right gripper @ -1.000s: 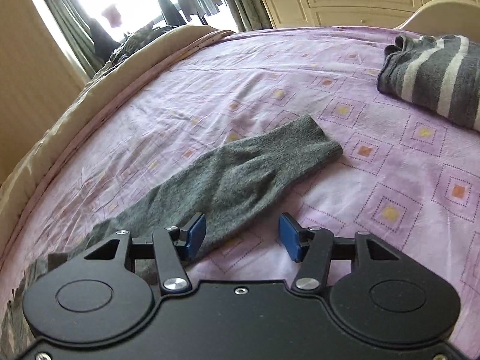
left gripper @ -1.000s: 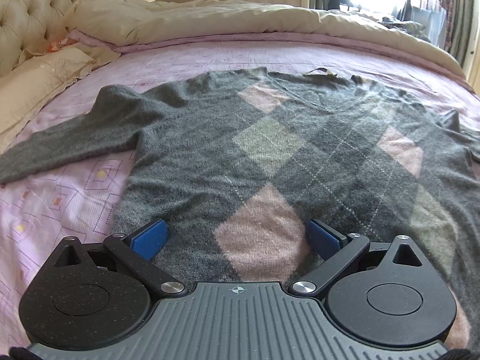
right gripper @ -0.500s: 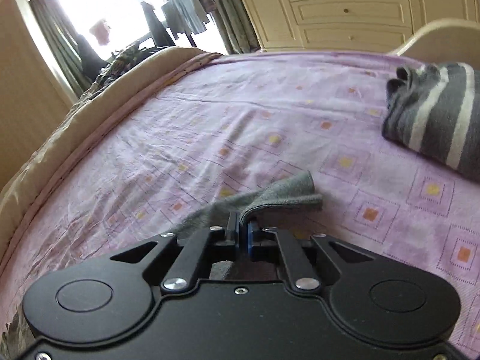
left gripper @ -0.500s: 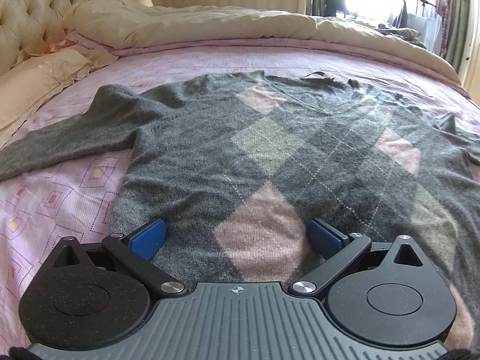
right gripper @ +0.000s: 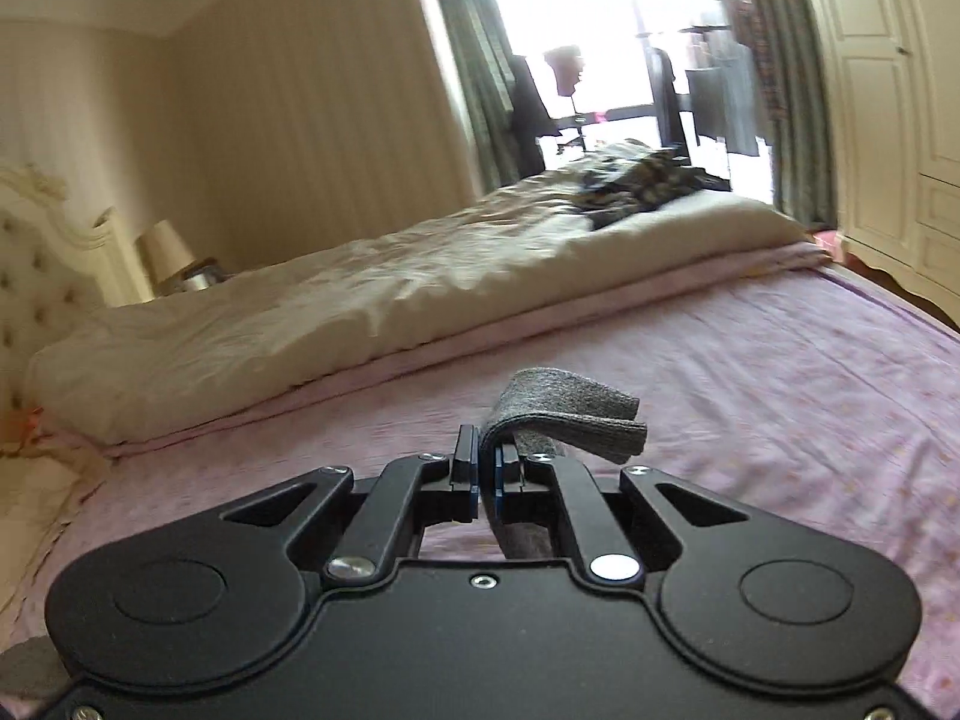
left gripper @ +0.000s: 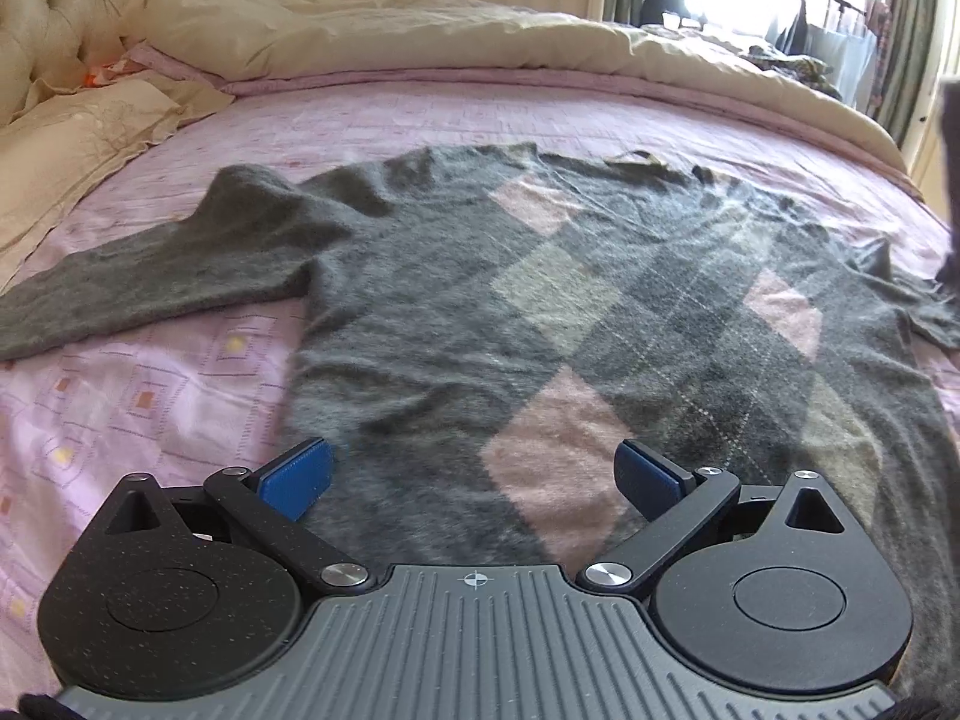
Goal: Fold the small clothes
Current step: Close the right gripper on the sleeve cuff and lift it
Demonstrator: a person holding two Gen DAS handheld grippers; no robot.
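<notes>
Sweater [left gripper: 456, 300]: lower hem hidden behind the left gripper [left gripper: 474, 477] body; left sleeve end cut off by the picture's left edge; right sleeve runs out past the right edge, only a blurred grey patch showing there.
Sleeve cuff [right gripper: 570, 414]: remainder hidden below the right gripper [right gripper: 487, 468] body.
Dark clothing heap [right gripper: 636, 183] at the bed's far corner: too blurred to identify.
Window area: overexposed, items hanging there indistinct.
</notes>
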